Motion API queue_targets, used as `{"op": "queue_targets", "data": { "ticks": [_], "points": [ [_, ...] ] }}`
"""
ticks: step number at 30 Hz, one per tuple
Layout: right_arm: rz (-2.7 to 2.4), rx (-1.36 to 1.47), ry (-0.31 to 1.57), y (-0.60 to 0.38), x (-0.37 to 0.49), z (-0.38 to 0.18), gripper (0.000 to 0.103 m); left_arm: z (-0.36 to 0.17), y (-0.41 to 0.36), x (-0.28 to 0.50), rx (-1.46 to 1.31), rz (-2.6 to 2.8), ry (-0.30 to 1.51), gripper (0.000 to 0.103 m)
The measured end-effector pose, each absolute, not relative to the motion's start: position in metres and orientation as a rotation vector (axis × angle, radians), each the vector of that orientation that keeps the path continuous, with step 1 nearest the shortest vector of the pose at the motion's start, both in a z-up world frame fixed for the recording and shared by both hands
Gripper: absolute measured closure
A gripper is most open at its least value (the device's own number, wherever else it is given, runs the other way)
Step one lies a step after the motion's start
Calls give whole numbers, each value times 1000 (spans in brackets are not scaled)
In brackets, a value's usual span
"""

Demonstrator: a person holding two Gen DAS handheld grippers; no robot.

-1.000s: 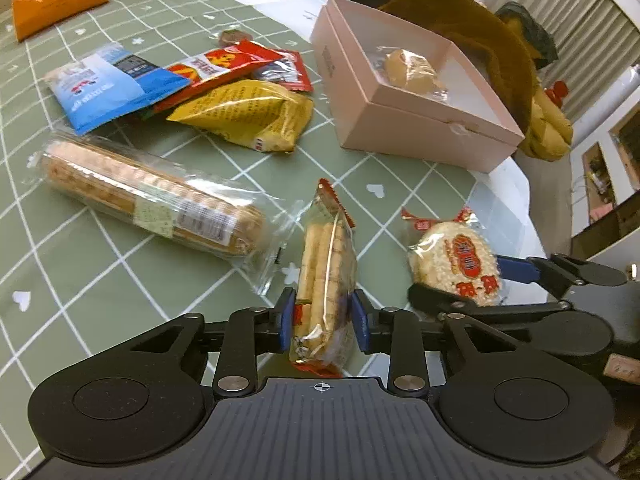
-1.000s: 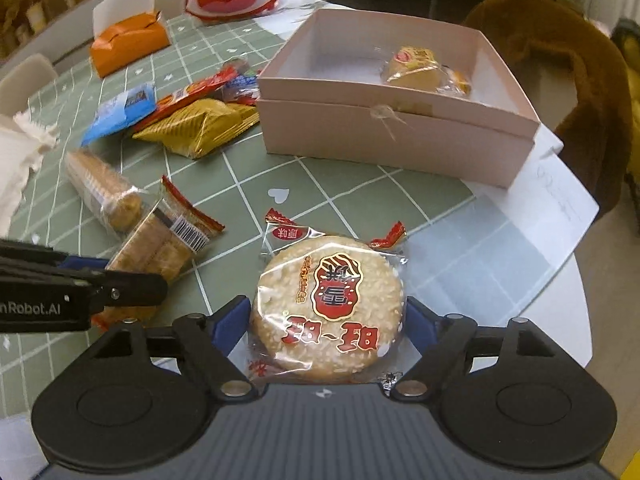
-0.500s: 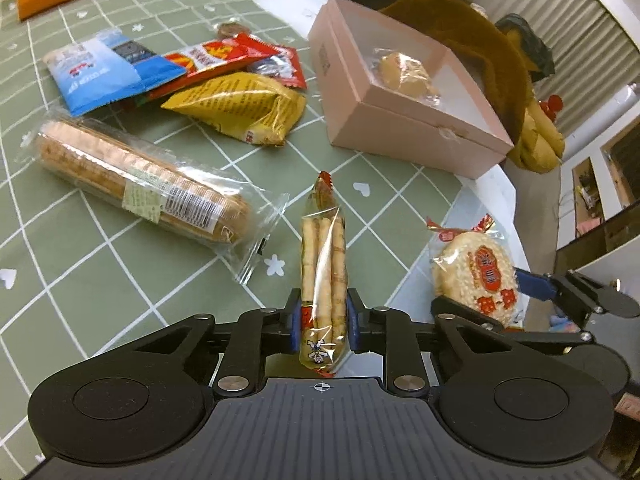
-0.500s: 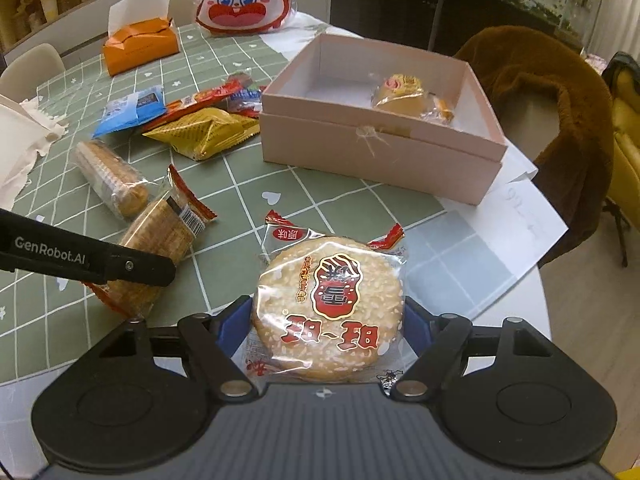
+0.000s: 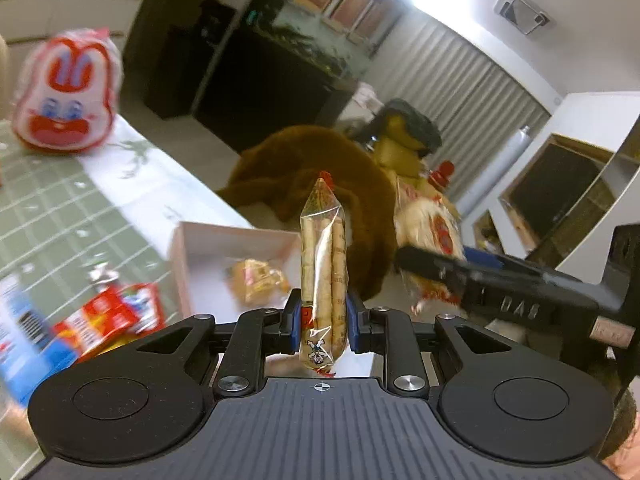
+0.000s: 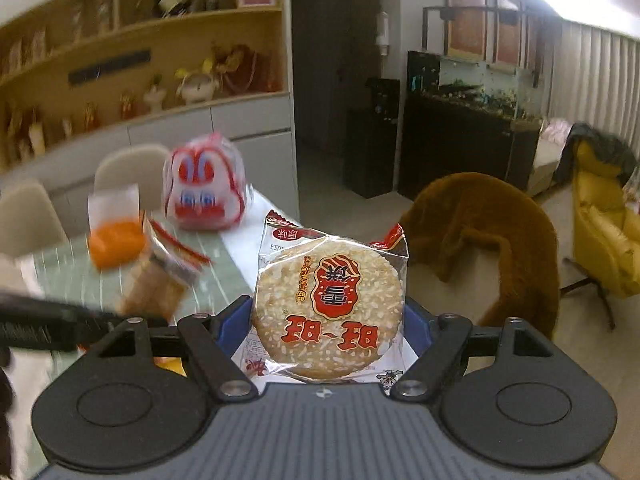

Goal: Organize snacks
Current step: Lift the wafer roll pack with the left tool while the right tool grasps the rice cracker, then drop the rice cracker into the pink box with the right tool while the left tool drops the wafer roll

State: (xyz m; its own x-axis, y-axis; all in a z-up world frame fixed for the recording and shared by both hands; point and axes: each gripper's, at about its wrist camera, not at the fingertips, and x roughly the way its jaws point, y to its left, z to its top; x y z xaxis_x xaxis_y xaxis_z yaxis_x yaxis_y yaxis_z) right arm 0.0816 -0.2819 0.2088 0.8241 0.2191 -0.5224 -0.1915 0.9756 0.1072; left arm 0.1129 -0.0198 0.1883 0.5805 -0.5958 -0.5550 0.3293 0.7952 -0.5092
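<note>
Both grippers are up in the air, and each one has a snack. The left gripper [image 5: 323,318] is squeezed tight on the stick pack [image 5: 323,264], a thin clear bag of long biscuit sticks that points straight up between its fingers. The right gripper [image 6: 329,326] is closed on the sides of the rice cracker [image 6: 329,304], a big round cracker in a clear bag with red words on it. The pink box [image 5: 192,248] sits on the table [image 5: 60,216] below the left gripper, and it has just one small snack [image 5: 256,280] inside so far (a little yellow one in a wrapper). So I think the job is only a bit of the way done. One snack is put away, and two more look like they are on their way to the box but are not in it yet. More snacks wait on the table next to the box: a red pack [image 5: 108,314] and a blue pack [image 5: 20,320], both blurry. There may be others out of sight. The bunny bag [image 5: 66,96] and an orange thing [image 6: 116,242] are at the far end of the table. I cannot tell if those need to be tidied too.
</note>
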Motion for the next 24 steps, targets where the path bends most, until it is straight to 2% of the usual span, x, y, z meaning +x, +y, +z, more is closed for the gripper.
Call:
{"op": "queue_targets", "data": {
  "ticks": [4,11,16,21,24],
  "points": [
    [212,100,642,-291,132,192,25,149,-41,158,-382,-513,871,77],
    [272,144,771,-287,197,118,25,65,-62,206,-446,-438,1034,75],
    [262,193,902,-279,237,73,25,60,-35,197,-499,-369,1002,75],
    [342,301,930,-283,236,62,25,61,2,178,-519,-275,928,75],
    [298,222,937,-275,233,60,24,60,23,168,-544,-188,898,75]
  ]
}}
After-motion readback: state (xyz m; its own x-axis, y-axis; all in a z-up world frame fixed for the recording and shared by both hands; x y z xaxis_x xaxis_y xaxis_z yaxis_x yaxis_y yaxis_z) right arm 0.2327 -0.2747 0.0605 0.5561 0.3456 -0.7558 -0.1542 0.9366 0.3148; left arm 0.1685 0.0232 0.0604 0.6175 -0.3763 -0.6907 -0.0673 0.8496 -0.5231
